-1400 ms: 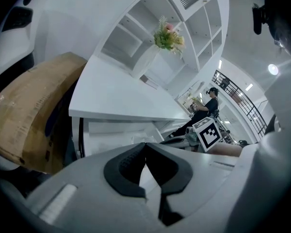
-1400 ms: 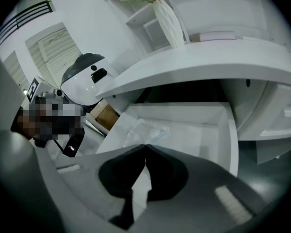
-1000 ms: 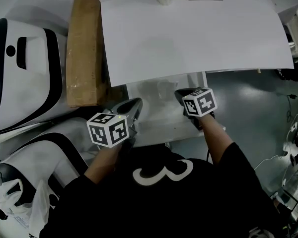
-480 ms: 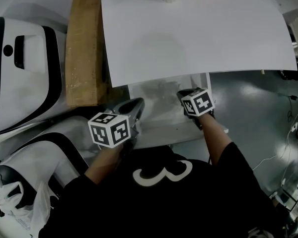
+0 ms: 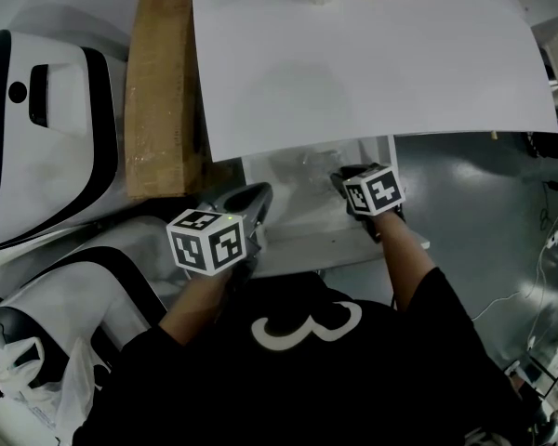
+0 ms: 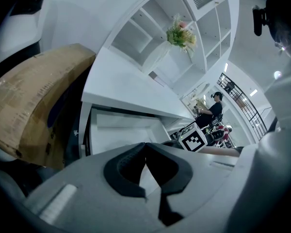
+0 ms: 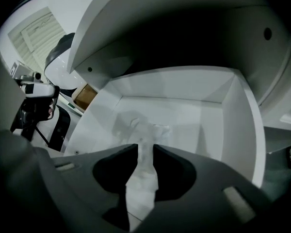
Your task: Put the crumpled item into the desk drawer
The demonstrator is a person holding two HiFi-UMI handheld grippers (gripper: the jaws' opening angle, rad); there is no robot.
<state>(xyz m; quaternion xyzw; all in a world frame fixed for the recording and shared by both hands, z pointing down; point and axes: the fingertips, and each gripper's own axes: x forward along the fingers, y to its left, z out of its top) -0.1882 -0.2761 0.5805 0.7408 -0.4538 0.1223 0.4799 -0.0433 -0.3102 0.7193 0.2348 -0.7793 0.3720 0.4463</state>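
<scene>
- My right claw (image 7: pixel 145 147): a second ago it was clenched. Now its jaws are opening and stand apart. In the head view the right claw (image 5: pixel 342 177) has barely moved and hangs over the open drawer (image 5: pixel 327 243).
- Between the jaws: the crumpled item (image 7: pixel 148 130) runs up through the gap as a pale, wrinkled strip. As far as I can tell, the pads no longer pinch it. I read this as released, not grasped.
- Where the item is: its far end lies on the drawer floor, near the middle and well clear of the right-hand wall (image 7: pixel 242 125). From the head view it shows only as a faint, see-through patch (image 5: pixel 305 165) just left of the claw tips. It was already visible there half a second ago.
- My left claw (image 6: pixel 145 144): its jaws are closed tip to tip with nothing between them. The left claw (image 5: pixel 259 195) has stayed at the drawer's front-left corner. I cannot tell whether it touches the drawer.
- Surroundings: the desk top (image 5: pixel 372 63) overhangs the back of the drawer. The cardboard box (image 5: pixel 158 91) stands to the left and plays no part.
- Judgement: the drop is essentially done, and the item is inside the drawer rather than on its rim.
- Risk: the strip may cling to a pad when I draw back and be dragged out. I should lift straight away and check that it stays down.
- The drawer is still open. The task sentence does not ask for it to be shut.
</scene>
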